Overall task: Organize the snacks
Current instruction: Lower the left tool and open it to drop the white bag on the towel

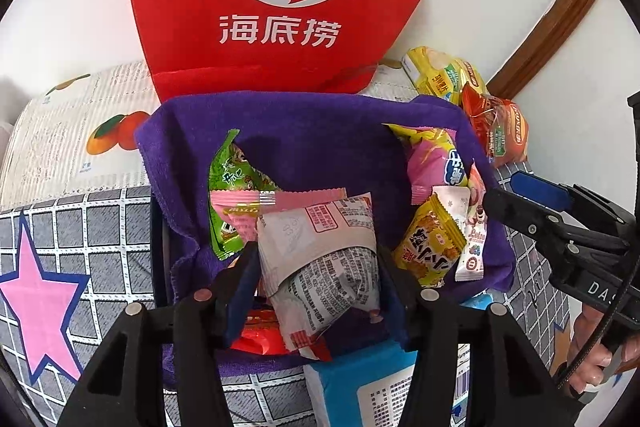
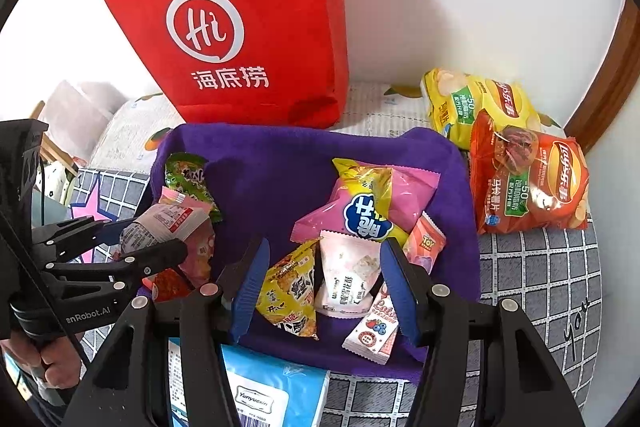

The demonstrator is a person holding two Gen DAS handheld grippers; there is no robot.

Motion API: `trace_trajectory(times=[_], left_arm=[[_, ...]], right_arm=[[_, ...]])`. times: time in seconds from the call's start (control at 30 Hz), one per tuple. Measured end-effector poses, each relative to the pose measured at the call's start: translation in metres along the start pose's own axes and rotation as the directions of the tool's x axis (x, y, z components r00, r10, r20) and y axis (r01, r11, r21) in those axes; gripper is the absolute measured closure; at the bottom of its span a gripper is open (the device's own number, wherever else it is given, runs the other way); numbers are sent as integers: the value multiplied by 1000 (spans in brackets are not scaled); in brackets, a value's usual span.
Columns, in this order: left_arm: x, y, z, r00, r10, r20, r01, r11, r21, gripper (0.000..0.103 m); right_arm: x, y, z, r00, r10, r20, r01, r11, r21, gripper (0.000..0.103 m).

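Note:
A purple-towel-lined bin (image 1: 304, 135) (image 2: 280, 163) holds several small snack packets. My left gripper (image 1: 316, 267) is shut on a pink-and-white snack packet (image 1: 320, 259), held above the bin's left side; it also shows in the right wrist view (image 2: 160, 227). A green packet (image 1: 232, 183) lies behind it. My right gripper (image 2: 320, 279) is open above the bin's right side, its jaws straddling a yellow packet (image 2: 290, 295) and a white-pink packet (image 2: 344, 275). A larger pink-yellow bag (image 2: 368, 211) lies behind them.
A red Haidilao bag (image 2: 248, 27) stands behind the bin against the white wall. Yellow (image 2: 476, 103) and orange (image 2: 528, 179) chip bags lie at the right. A blue tissue pack (image 2: 272, 395) sits in front of the bin on the checked cloth (image 2: 540, 287).

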State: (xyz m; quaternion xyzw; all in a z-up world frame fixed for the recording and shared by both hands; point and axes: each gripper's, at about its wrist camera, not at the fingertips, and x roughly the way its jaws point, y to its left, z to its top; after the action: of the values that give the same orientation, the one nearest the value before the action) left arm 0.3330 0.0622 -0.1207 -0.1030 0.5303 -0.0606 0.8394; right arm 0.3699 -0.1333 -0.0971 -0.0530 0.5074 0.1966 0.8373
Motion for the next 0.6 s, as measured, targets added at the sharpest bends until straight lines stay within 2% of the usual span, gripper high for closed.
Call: trace_trajectory(times=[0.23,0.6], left_arm=[[1,1,1,1000,8,-13,-8,1000,-3,38],[-3,2,1,1000,11,-13,-11,1000,-7,36]], right_arm=[[2,4,-1,1000,-5,-6,5,1000,-16,46],[3,7,0,1000,-18,-8,18,999,-29,46]])
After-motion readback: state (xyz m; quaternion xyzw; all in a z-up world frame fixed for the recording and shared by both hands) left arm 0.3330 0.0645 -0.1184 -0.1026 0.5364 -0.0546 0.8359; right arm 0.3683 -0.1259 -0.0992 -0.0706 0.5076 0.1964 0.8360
